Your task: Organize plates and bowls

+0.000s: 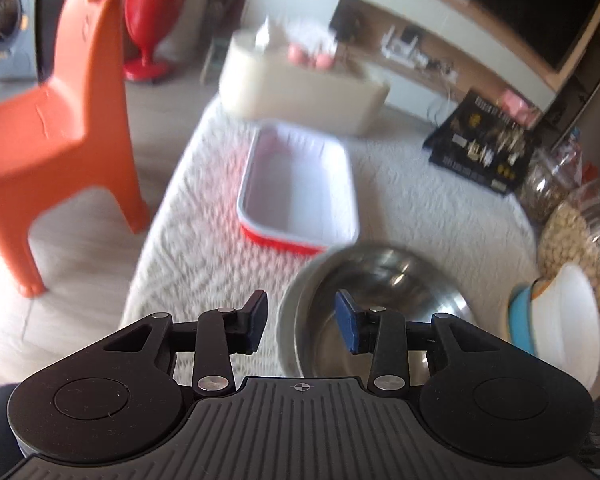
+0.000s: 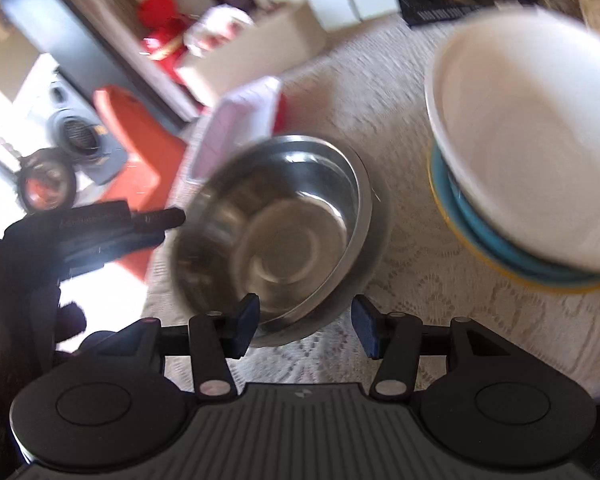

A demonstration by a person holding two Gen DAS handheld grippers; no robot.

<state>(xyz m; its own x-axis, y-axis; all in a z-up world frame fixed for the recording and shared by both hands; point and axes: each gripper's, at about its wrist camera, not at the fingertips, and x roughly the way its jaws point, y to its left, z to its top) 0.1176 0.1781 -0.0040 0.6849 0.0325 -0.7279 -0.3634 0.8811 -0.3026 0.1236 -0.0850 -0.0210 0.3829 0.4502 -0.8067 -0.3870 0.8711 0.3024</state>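
Observation:
A steel bowl [image 1: 380, 280] [image 2: 284, 216] sits on the lace-covered table and looks tilted in the right wrist view, where a second steel rim shows beneath it. My left gripper [image 1: 302, 320] is open, its blue pads straddling the bowl's left rim without pressing on it; its fingers [image 2: 156, 220] point at that rim. My right gripper [image 2: 306, 328] is open with the bowl's near rim between its pads. To the right, a white bowl [image 2: 532, 132] [image 1: 572, 312] rests on blue plates [image 2: 480, 232] [image 1: 522, 320]. A red-and-white rectangular dish [image 1: 296, 192] [image 2: 240, 120] lies behind the steel bowl.
An orange chair [image 1: 60, 120] stands left of the table. Glass jars [image 1: 580, 232] of dry food crowd the right edge. A beige box [image 1: 300, 84] and a black box [image 1: 484, 144] sit at the back. A dark-gloved hand [image 2: 20, 280] holds the left gripper.

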